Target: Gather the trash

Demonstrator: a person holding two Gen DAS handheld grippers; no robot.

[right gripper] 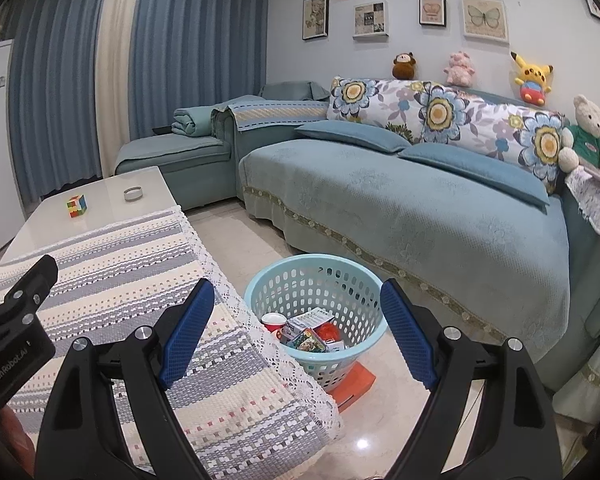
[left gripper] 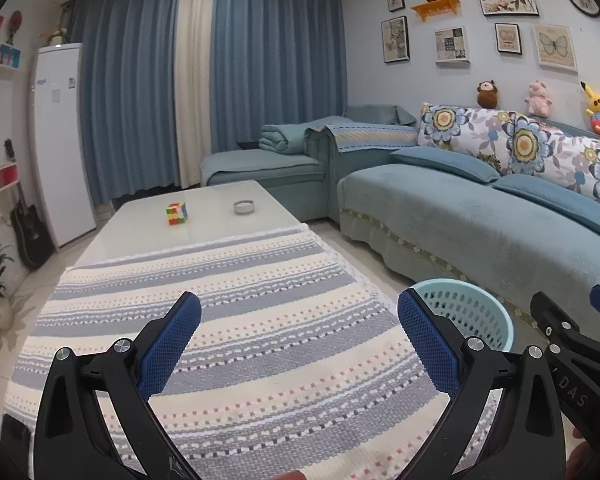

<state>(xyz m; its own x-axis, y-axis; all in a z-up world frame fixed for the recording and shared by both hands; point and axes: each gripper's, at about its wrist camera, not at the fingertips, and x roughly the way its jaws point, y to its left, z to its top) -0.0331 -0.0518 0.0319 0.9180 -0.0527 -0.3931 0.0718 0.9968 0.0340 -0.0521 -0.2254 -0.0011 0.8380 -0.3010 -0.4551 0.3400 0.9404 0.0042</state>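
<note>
I hold the left gripper (left gripper: pixel 299 334) and right gripper (right gripper: pixel 297 320) spread apart, empty, beside the trash-filled basket (right gripper: pixel 296 276).

We see the right gripper (right gripper: pixel 296 332) with jaws wide apart and nothing between them, above a basket (right gripper: pixel 342 280) holding a cup (right gripper: pixel 273 322) and cartons (right gripper: pixel 306 334). The basket stands on the floor (right gripper: pixel 236 232) between table (right gripper: pixel 100 196) and sofa (right gripper: pixel 420 208).
</note>
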